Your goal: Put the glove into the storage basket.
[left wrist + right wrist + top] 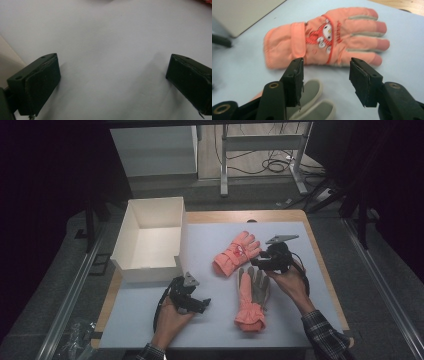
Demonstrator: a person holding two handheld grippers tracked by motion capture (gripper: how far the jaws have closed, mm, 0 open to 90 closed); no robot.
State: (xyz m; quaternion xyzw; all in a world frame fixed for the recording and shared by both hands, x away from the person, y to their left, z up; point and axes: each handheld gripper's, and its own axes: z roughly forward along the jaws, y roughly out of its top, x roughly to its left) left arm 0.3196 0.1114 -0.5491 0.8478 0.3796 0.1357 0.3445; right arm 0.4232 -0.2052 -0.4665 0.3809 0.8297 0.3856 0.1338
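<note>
From the high view, the left tool [192,302] sits nearest, held in a hand [170,317] low over the pale mat [210,330] that covers the bench [325,270]. Its own view adds what the overhead cannot: the jaws stand wide apart with bare mat [110,50] between them.

Just to its right lies a pink glove [251,297] palm up, grey palm showing, cuff toward the person. The right tool [262,261] hangs over that glove's fingertips, gripped by the right hand [292,282]. In the right gripper view its jaws are apart and hold nothing; grey fingertips [317,100] of the near glove lie below them.

Beyond is a second pink glove [324,37], back up; this close view shows a cartoon patch and a wrist strap, which the high view blurs to a red mark [236,252].

Farthest left, an open white box [150,240] stands at the bench's corner.
</note>
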